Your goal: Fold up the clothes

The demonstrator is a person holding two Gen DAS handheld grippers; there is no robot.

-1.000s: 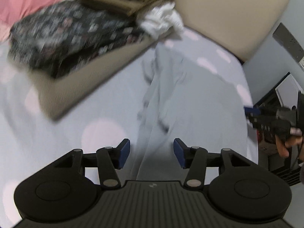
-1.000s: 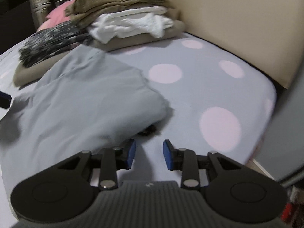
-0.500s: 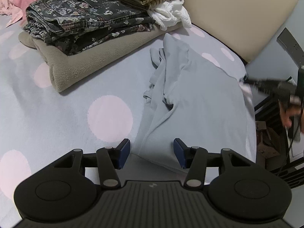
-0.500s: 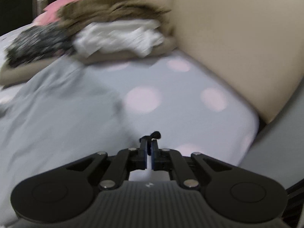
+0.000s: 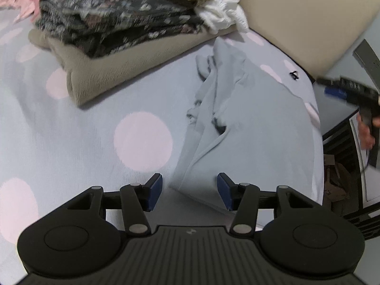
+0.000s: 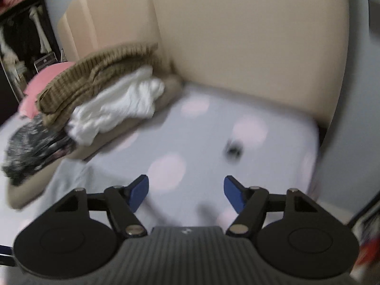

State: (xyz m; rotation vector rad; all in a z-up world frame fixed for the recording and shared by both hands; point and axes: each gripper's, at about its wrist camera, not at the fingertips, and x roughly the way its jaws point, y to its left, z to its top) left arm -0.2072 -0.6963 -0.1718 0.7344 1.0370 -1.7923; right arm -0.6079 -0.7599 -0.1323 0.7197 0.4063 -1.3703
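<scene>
1. Left tongs (image 5: 189, 191): jaws wide apart, nothing between them. They hover low over the near corner of the grey garment (image 5: 256, 128), which lies just ahead of them and runs away to their far right across the bed (image 5: 71, 142).
2. Right tongs (image 6: 186, 194): jaws wide apart, empty. Half a second ago they were pinched shut on a small black item (image 6: 234, 148); it now lies alone on the sheet ahead of them, slightly right, well clear of the garment. In the left view the same item (image 5: 294, 74) sits beyond the garment's far edge, and the right tongs (image 5: 342, 89) are in the air off the bed's edge.
3. Garment state: one flat layer with a turned-over strip and a bunched patch along its left side; its outline matches the view half a second ago.
4. Stack of folded clothes (image 5: 123, 21): far ahead-left of the left tongs, resting on a beige blanket (image 5: 111, 71).
5. Judgement: the stray item seems to have been cleared off the work area, so both tongs are free for the garment. The corner under the left tongs looks the likeliest grip point; the bunched side would want flattening first.
</scene>
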